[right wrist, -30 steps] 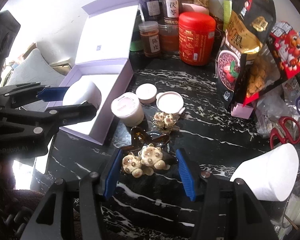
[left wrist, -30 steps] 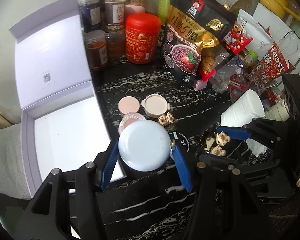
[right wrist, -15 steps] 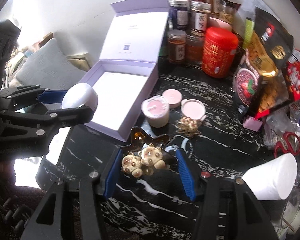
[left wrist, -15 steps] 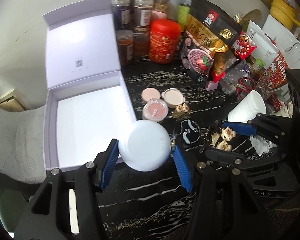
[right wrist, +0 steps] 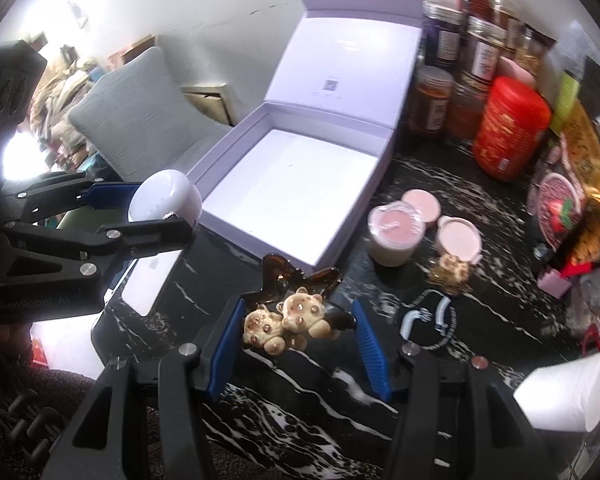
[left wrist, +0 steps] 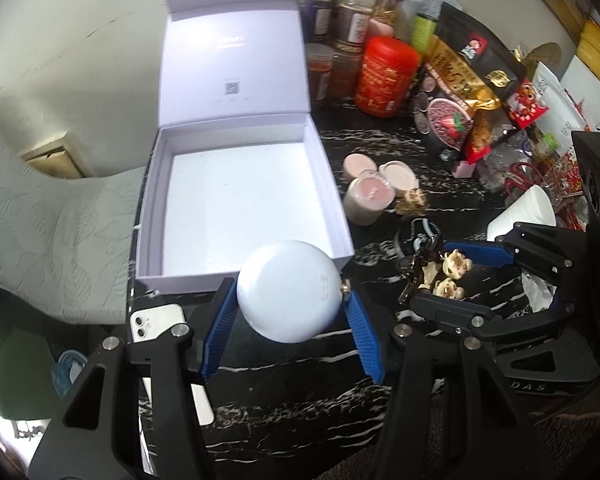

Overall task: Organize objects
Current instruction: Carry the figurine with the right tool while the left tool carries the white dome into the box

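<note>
My left gripper (left wrist: 290,312) is shut on a round white case (left wrist: 289,290), held above the near edge of an open lilac box (left wrist: 236,192). The box (right wrist: 296,196) is empty inside, its lid standing up behind. My right gripper (right wrist: 298,330) is shut on a brown hair clip with two cream bears (right wrist: 290,316), held above the black marble table (right wrist: 300,412). The clip also shows in the left wrist view (left wrist: 446,276). A pink jar (right wrist: 394,234), two pink lids (right wrist: 458,236) and a small bear clip (right wrist: 450,270) lie right of the box.
A white phone (left wrist: 156,322) lies at the table's near left edge. Jars, a red tin (left wrist: 386,76) and snack bags (left wrist: 456,88) crowd the back. A white paper roll (right wrist: 568,396) and red scissors (left wrist: 524,178) lie at the right. A black cord (right wrist: 428,318) is near the clip.
Both grippers have pulled back and risen, so the box now shows whole. The white case has moved left toward the box's near edge. The bear clip stays held.
</note>
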`<move>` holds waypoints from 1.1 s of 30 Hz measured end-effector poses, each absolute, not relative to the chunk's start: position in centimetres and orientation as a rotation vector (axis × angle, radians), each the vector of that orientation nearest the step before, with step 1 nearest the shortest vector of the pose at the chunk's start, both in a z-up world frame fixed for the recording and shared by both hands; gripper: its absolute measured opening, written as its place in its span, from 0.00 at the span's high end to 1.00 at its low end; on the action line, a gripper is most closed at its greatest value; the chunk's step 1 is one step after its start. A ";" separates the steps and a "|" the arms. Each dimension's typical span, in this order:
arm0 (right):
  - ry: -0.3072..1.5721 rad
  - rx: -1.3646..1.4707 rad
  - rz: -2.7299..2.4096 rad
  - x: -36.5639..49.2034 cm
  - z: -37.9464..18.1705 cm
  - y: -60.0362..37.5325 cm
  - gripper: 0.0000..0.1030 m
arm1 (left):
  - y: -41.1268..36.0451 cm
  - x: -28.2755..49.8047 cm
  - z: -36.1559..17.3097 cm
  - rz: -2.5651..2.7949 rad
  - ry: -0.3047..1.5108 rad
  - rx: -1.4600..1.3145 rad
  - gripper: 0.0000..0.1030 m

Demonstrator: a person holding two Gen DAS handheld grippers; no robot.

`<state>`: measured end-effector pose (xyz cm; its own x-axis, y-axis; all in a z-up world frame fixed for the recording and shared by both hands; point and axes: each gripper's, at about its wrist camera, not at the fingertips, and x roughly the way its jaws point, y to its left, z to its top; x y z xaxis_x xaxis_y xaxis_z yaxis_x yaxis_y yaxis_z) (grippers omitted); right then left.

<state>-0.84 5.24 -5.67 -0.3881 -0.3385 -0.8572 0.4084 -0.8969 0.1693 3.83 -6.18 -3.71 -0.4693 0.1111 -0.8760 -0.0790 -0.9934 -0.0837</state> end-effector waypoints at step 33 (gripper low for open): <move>0.129 1.439 -2.254 -10.7 -8.0 -0.8 0.46 | -12.3 -5.7 -7.7 2.521 -0.064 -1.640 0.49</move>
<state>-10.70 -0.77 -7.95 -0.3465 -0.3279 -0.8789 0.4262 -0.8897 0.1639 -5.66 -12.33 -7.75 -0.3995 0.1344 -0.9068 -0.0879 -0.9903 -0.1080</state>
